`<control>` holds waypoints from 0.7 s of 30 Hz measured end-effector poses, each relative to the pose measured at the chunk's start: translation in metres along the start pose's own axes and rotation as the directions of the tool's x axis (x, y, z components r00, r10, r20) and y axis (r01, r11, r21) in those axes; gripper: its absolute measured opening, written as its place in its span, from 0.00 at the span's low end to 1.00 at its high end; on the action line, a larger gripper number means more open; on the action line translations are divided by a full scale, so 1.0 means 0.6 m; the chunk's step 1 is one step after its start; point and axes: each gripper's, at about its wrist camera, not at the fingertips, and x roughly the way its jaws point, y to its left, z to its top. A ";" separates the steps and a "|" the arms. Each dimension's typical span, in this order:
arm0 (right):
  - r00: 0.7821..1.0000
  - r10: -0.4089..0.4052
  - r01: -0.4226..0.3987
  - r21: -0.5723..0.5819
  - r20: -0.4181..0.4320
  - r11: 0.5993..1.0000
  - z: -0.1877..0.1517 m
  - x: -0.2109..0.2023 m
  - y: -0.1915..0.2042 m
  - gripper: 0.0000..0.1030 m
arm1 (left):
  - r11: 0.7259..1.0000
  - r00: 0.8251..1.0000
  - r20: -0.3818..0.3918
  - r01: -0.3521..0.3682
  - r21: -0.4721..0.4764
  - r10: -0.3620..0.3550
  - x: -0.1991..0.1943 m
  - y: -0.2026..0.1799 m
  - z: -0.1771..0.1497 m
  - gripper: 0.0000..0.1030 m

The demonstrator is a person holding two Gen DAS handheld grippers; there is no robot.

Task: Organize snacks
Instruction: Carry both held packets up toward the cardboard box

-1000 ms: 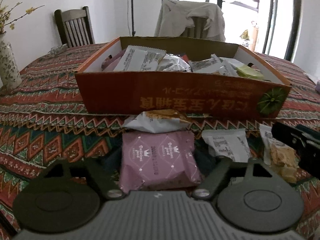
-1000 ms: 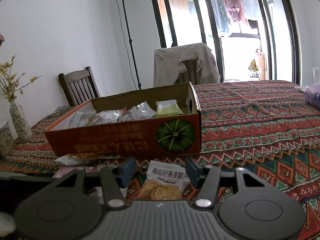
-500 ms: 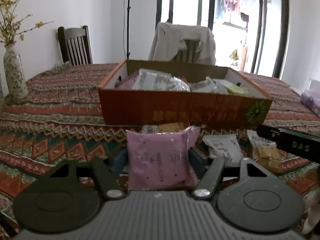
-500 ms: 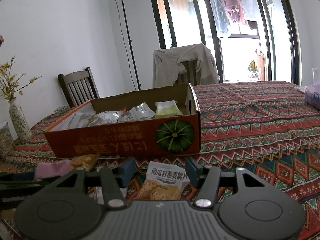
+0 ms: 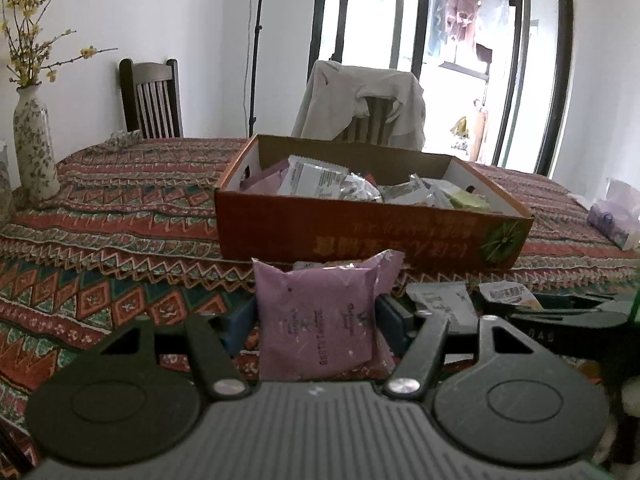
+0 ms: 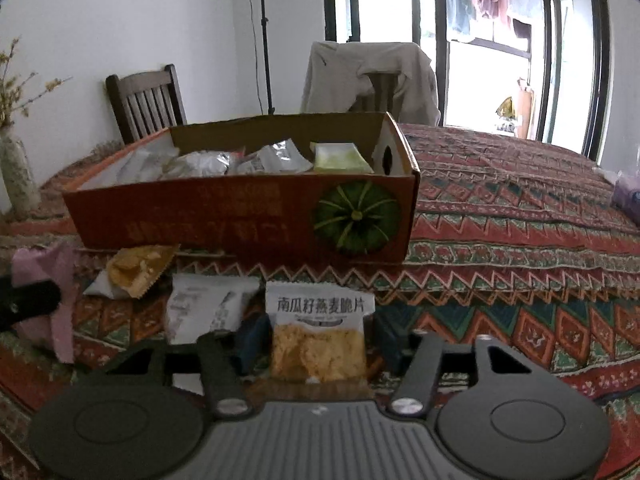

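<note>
My left gripper (image 5: 316, 318) is shut on a purple snack packet (image 5: 320, 312) and holds it upright above the tablecloth, in front of the orange cardboard box (image 5: 360, 232). The box, with a green pumpkin printed on it, holds several packets. My right gripper (image 6: 320, 336) points down at a white oat crisp packet (image 6: 320, 332). Its jaws are closing, and the pads meet the packet's two side edges. From the right wrist the purple packet (image 6: 60, 280) shows at the far left.
A white packet (image 6: 208, 312) and a torn yellow packet (image 6: 136, 270) lie on the cloth before the box (image 6: 240, 220). A flowered vase (image 5: 34, 148) stands far left. A purple pack (image 5: 616, 216) sits at the right edge. Two chairs stand behind the table.
The left gripper closed on the purple packet and lifted it off the cloth. The right gripper tilted down over the oat crisp packet and its fingers came in.
</note>
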 end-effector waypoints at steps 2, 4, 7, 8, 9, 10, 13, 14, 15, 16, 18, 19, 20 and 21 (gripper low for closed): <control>1.000 0.017 -0.017 -0.002 0.010 1.000 -0.004 -0.005 -0.003 0.45 | 1.000 1.000 0.011 0.005 0.001 -0.005 -0.007 0.002 0.002 0.64; 0.999 0.024 -0.024 -0.001 0.040 1.000 -0.007 -0.017 -0.007 0.44 | 1.000 1.000 0.023 0.013 0.001 -0.013 -0.012 0.002 0.005 0.64; 0.996 0.027 -0.026 -0.013 0.090 1.000 -0.002 -0.039 -0.008 0.44 | 1.000 0.999 0.039 0.020 0.002 -0.020 -0.019 0.001 0.011 0.64; 0.994 0.026 -0.024 -0.017 0.106 1.000 0.002 -0.048 -0.007 0.44 | 1.000 0.999 0.045 0.020 0.001 -0.020 -0.021 0.001 0.013 0.64; 0.992 0.026 -0.023 -0.022 0.123 0.999 0.006 -0.055 -0.007 0.44 | 1.000 0.999 0.051 0.020 0.000 -0.020 -0.023 0.000 0.015 0.64; 0.990 0.026 -0.022 -0.027 0.138 0.999 0.010 -0.061 -0.007 0.44 | 1.000 0.998 0.059 0.021 0.000 -0.021 -0.024 -0.001 0.018 0.64; 0.984 0.027 -0.021 -0.037 0.178 0.999 0.025 -0.077 -0.005 0.44 | 1.000 0.997 0.078 0.027 0.003 -0.027 -0.029 -0.005 0.029 0.64; 0.982 0.028 -0.021 -0.040 0.188 0.999 0.029 -0.079 -0.004 0.44 | 1.000 0.996 0.083 0.028 0.004 -0.029 -0.030 -0.007 0.032 0.64; 0.979 0.029 -0.022 -0.042 0.200 0.999 0.035 -0.081 -0.003 0.44 | 1.000 0.996 0.089 0.030 0.005 -0.030 -0.030 -0.008 0.036 0.64; 0.977 0.030 -0.022 -0.043 0.209 0.999 0.041 -0.083 -0.002 0.44 | 0.999 0.995 0.096 0.033 0.006 -0.033 -0.031 -0.010 0.042 0.64; 0.973 0.033 -0.023 -0.046 0.228 0.999 0.052 -0.085 -0.002 0.44 | 0.999 0.993 0.109 0.037 0.010 -0.038 -0.030 -0.013 0.051 0.64; 0.971 0.033 -0.023 -0.048 0.237 0.999 0.059 -0.085 -0.001 0.44 | 0.999 0.992 0.119 0.039 0.011 -0.040 -0.030 -0.016 0.057 0.64; 0.969 0.033 -0.022 -0.051 0.245 0.998 0.065 -0.086 0.000 0.44 | 0.999 0.991 0.127 0.040 0.012 -0.042 -0.029 -0.017 0.063 0.64; 0.967 0.034 -0.022 -0.051 0.253 0.998 0.072 -0.086 0.002 0.44 | 0.999 0.990 0.135 0.041 0.014 -0.043 -0.027 -0.020 0.070 0.64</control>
